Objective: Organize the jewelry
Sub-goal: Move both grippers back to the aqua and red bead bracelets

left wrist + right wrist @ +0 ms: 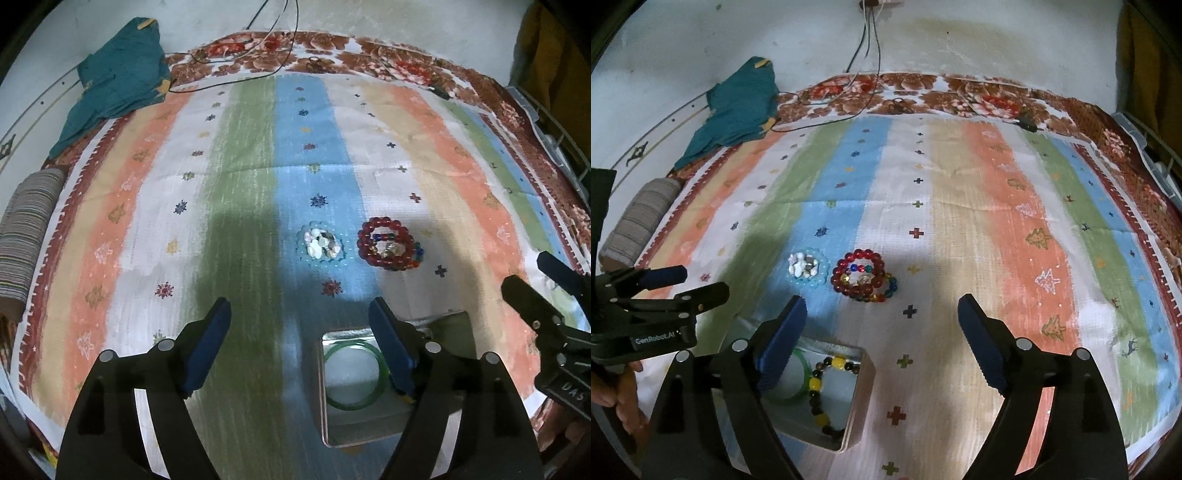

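Right wrist view shows a metal tin lying on the striped bedsheet, near the person so pieces can be dropped in. It already holds a green bangle lying flat and a yellow and dark bead bracelet, whose loop stretches away from the camera. Beyond the tin wait a red bead bracelet and a shell bracelet, both flat rings without a clear direction. The right gripper and the left gripper both have their fingers spread apart, grasping nothing.
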Demonstrator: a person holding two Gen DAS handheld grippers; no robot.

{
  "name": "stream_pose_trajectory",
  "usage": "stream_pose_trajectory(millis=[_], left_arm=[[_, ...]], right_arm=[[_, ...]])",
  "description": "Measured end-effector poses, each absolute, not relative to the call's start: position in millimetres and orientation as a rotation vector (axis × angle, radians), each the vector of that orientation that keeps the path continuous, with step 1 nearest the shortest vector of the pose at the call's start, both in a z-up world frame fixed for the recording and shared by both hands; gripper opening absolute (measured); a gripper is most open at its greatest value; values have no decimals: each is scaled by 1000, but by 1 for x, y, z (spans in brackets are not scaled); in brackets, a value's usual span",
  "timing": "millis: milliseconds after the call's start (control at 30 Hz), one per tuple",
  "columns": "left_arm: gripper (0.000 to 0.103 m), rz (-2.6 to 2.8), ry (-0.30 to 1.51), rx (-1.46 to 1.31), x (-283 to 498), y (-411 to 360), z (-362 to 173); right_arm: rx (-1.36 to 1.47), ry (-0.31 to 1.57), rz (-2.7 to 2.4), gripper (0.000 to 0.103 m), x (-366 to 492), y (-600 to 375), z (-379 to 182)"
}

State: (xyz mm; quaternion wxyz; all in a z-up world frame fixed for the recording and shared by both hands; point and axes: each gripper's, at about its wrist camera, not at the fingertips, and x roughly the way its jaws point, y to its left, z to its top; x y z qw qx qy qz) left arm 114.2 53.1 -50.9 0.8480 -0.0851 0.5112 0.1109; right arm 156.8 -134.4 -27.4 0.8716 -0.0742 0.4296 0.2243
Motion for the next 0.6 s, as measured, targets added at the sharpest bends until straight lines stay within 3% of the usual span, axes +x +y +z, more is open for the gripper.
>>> stream_pose_trajectory(millis=[133,600], left_arm=[[77,239,1101,-187,122,59,-58],[77,214,1147,-243,150,73,-78]], right_arm=[[-171,913,469,89,165,-130,-33],[-179,983,468,89,199,-117,-48]])
